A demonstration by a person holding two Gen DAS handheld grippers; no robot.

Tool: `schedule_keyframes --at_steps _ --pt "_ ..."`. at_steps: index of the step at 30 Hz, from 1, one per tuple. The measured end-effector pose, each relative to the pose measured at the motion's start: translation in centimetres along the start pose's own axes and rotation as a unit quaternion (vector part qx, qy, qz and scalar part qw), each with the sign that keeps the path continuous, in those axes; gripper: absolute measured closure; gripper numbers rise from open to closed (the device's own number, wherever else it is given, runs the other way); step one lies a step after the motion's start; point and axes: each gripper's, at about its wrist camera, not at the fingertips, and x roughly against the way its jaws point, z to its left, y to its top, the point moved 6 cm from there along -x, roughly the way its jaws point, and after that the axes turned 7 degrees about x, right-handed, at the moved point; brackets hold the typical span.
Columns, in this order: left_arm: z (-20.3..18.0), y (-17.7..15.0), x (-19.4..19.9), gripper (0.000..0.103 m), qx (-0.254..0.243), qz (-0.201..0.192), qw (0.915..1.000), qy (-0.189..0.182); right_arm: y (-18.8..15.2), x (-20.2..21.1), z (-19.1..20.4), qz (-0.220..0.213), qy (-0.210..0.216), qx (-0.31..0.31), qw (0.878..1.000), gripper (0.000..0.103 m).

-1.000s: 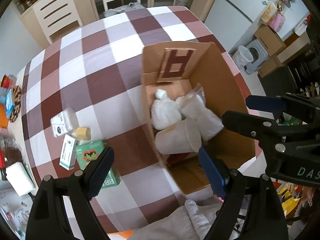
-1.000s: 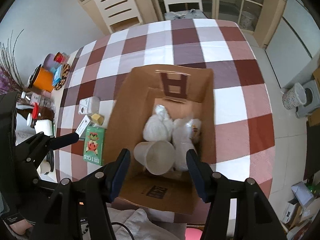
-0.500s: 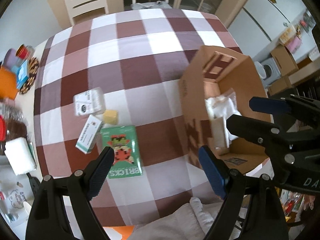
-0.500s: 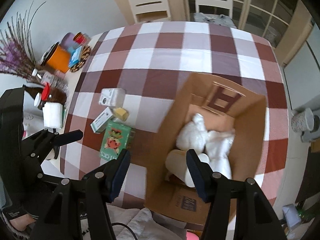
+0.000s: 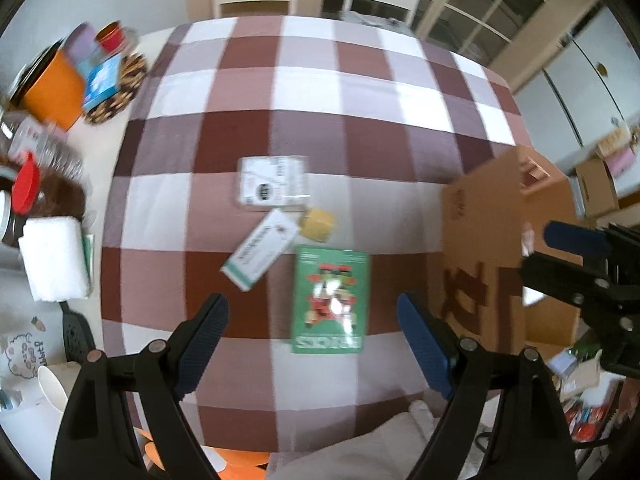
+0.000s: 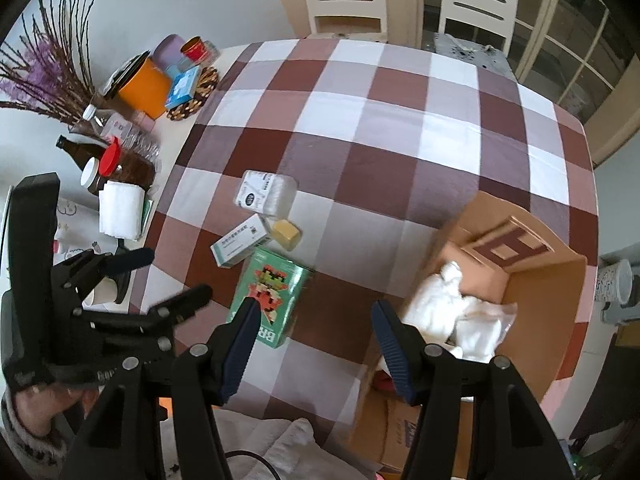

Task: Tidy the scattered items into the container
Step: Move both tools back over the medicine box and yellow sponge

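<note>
Hovering over the green box [image 5: 329, 299], the left gripper [image 5: 312, 338] is held wide open and empty; the right gripper [image 6: 312, 338] likewise. A pickup is judged next: the green box, on the cloth beside the carton [image 6: 532, 312], must be straddled and clamped.

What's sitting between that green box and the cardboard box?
Nothing: only bare checked tablecloth separates the green box from the cardboard box, clearest in the right wrist view.

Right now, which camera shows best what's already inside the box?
The right wrist view: it looks down into the open box at the white items inside. The left wrist view shows only the box's outer wall, its contents hidden.
</note>
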Motion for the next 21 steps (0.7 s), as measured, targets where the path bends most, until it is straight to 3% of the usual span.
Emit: schedule_keyframes --at_steps 9,21 --pt "5.5 0.8 -4.0 0.016 0.035 0.018 0.9992 -0.002 1.5 -2.4 2.0 0.022 -0.002 0.016 1.0 0.043" --pt "6.2 1.4 -13.2 0.016 0.002 0.068 0.9977 -0.003 2.7 -6.8 3.0 0.052 -0.012 0.022 0.998 0.043"
